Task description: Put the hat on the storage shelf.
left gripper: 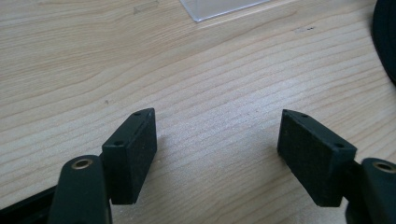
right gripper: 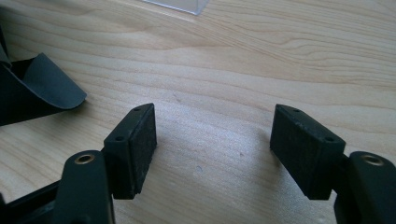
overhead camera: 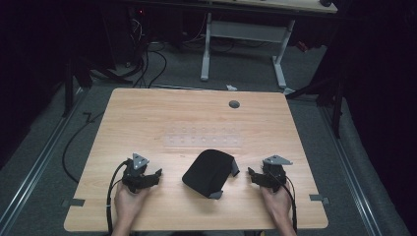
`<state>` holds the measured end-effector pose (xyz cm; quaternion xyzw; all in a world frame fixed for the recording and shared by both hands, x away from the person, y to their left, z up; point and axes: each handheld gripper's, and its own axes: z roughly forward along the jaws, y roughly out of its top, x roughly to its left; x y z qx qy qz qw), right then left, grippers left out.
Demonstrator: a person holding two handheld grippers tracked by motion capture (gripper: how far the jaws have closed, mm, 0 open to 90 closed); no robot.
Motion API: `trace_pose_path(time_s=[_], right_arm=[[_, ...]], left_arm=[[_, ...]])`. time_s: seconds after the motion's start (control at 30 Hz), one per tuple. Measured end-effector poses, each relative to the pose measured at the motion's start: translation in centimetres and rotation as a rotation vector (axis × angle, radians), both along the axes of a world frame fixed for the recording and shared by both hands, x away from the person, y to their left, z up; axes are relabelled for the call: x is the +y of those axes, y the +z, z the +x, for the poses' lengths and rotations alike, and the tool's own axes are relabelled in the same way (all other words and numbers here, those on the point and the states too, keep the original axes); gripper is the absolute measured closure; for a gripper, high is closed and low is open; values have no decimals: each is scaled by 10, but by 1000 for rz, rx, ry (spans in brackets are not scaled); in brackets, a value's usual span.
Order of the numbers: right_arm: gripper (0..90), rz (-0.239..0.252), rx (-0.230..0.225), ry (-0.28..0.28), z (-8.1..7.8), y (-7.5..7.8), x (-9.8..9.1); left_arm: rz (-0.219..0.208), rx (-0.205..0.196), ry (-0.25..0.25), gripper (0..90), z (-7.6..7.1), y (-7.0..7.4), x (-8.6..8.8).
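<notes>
Left gripper [overhead camera: 156,174]: held low over the near left of the table [overhead camera: 147,113], jaws spread wide with bare wood between the pads [left gripper: 133,154]; nothing is gripped.
Right gripper [overhead camera: 250,175]: held low at the near right, jaws likewise released and empty, pads [right gripper: 135,149] set well apart in the right gripper view.
Black cap [overhead camera: 208,172]: laid on the table between the two grippers, near the front edge, a little closer to the right gripper than to the left.
Cap relative to left jaws: a dark curved edge [left gripper: 386,37] is seen at the far right of the left gripper view, beyond and to the right of the jaws, not between them.
Cap relative to right jaws: a dark flap [right gripper: 39,88] is seen to the left of the jaws in the right gripper view, apart from the pads.
Clear plastic sheet [overhead camera: 201,140]: lain flat just beyond the cap, toward the middle of the table.
Grommet [overhead camera: 234,104]: set into the far edge of the table.
Step in hand: judged to be the approach, with no contact made.
Next move: an inward reach by both grippers would be called for, each pair of jaws brought around an edge of the cap before being closed.
</notes>
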<state>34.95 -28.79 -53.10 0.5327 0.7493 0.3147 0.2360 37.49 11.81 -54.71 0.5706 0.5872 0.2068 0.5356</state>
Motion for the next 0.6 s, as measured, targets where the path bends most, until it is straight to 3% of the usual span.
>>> trace_pose_path(time_s=[0.4,0.6], right_arm=[[339,4,5,-6,-1,0,-1],[393,4,0,3,-2,1,-1]], left_arm=[[-1,0,1,288,0,0,0],[-1,1,1,288,0,0,0]])
